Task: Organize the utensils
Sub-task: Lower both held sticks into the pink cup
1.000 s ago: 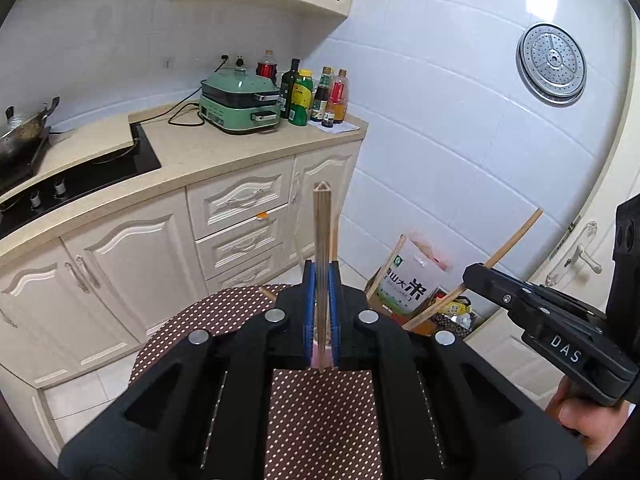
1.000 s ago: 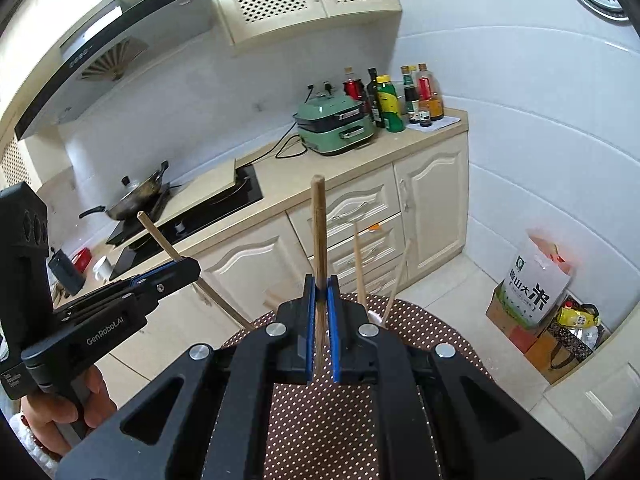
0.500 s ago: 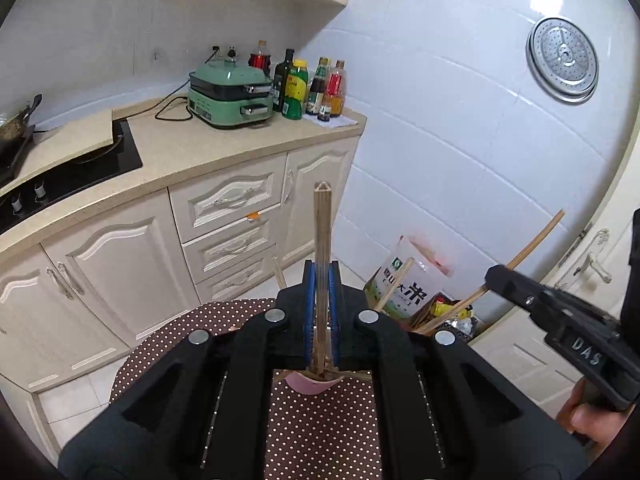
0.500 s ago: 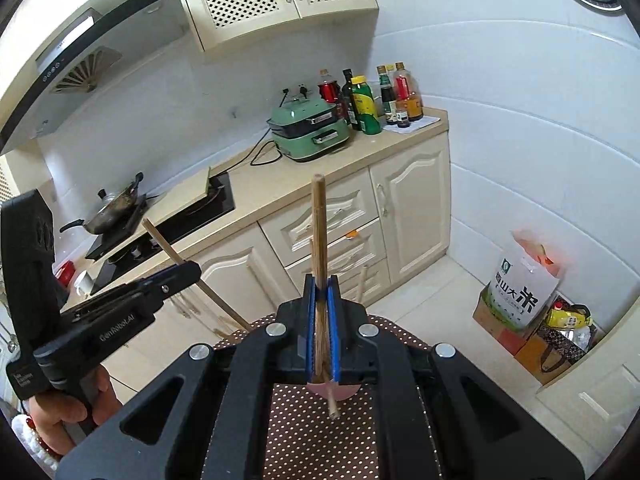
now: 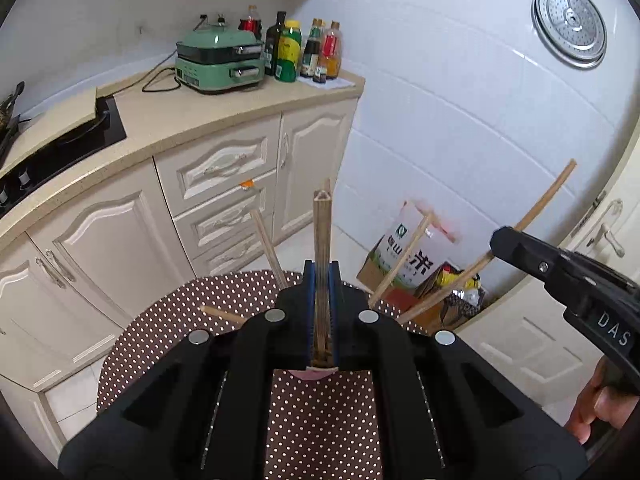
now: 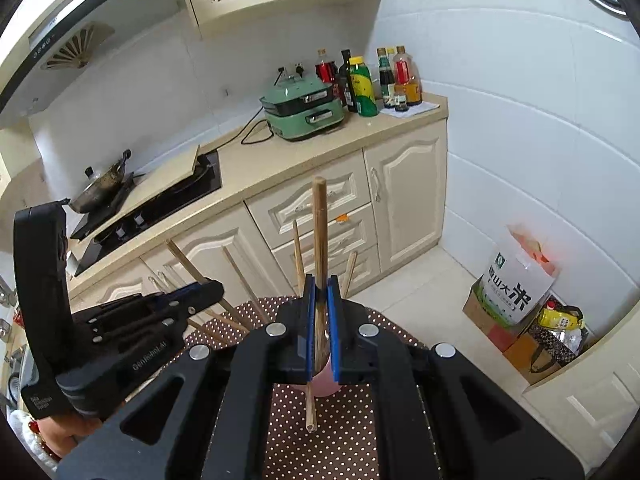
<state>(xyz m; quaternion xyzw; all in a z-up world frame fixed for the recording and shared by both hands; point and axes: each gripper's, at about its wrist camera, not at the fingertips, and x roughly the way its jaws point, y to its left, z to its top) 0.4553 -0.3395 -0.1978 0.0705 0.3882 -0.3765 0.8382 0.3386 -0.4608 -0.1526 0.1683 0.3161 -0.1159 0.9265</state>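
Note:
My left gripper [image 5: 321,272] is shut on a wooden chopstick [image 5: 321,236] that stands upright between its blue pads. My right gripper [image 6: 321,286] is shut on another wooden chopstick [image 6: 319,224], also upright. Both hang over a pink cup [image 6: 326,378] on a round table with a brown dotted cloth [image 6: 340,432]. Several chopsticks [image 6: 298,256] stick out of the cup and fan outward. In the left wrist view the cup [image 5: 316,373] is mostly hidden by the gripper. The right gripper also shows at the right of the left wrist view [image 5: 498,242], holding its chopstick [image 5: 548,200].
A counter [image 6: 280,160] with a green cooker [image 6: 304,110], several bottles [image 6: 364,82], a hob and a wok [image 6: 104,182] runs behind the table. A rice bag [image 6: 516,280] and boxes stand on the floor at the right by a door.
Both grippers have come closer over the table, each still holding its chopstick. The pink cup and its fanned chopsticks have come into view beneath them.

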